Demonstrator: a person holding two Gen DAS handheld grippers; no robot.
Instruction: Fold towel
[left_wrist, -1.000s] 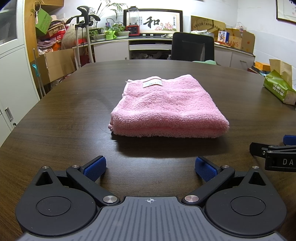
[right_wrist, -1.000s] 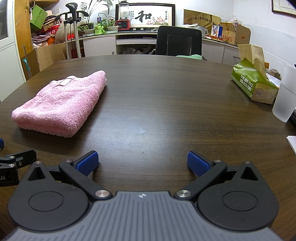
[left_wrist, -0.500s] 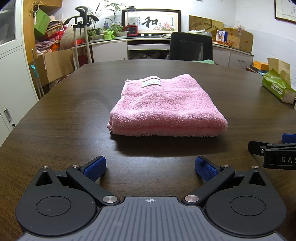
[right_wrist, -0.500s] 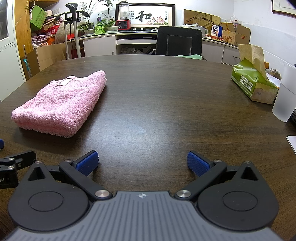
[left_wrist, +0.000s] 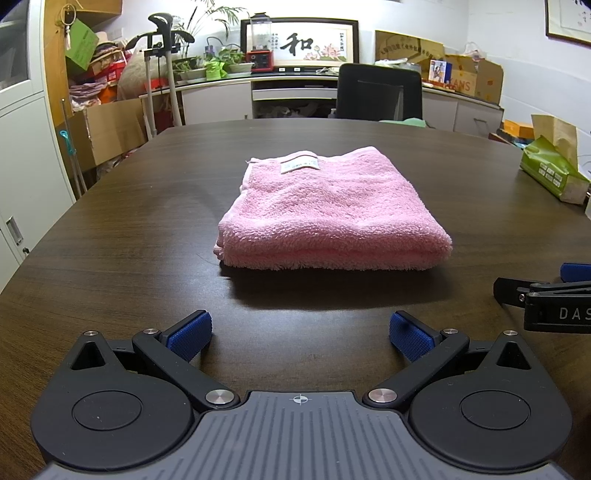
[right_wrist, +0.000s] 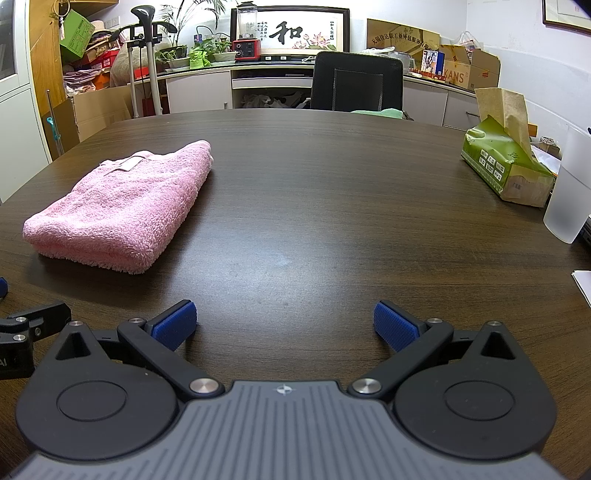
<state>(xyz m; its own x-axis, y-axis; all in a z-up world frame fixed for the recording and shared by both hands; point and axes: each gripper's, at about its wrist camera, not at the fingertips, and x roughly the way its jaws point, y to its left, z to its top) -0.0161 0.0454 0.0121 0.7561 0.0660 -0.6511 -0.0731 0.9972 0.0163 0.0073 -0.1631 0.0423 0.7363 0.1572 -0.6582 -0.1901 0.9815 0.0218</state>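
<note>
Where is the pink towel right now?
The pink towel lies folded on the dark table, straight ahead of the open left gripper and ahead-left of the right gripper.

Your right gripper (right_wrist: 283, 326) sits low over the dark table (right_wrist: 332, 206), its blue-padded fingers (right_wrist: 173, 326) spread wide with nothing between them. The folded pink towel (right_wrist: 122, 210) lies ahead to its left, well apart. A green tissue pack (right_wrist: 506, 166) and frosted cup (right_wrist: 570, 192) stand far right. Your left gripper (right_wrist: 22, 332) pokes in at the left edge.
</note>
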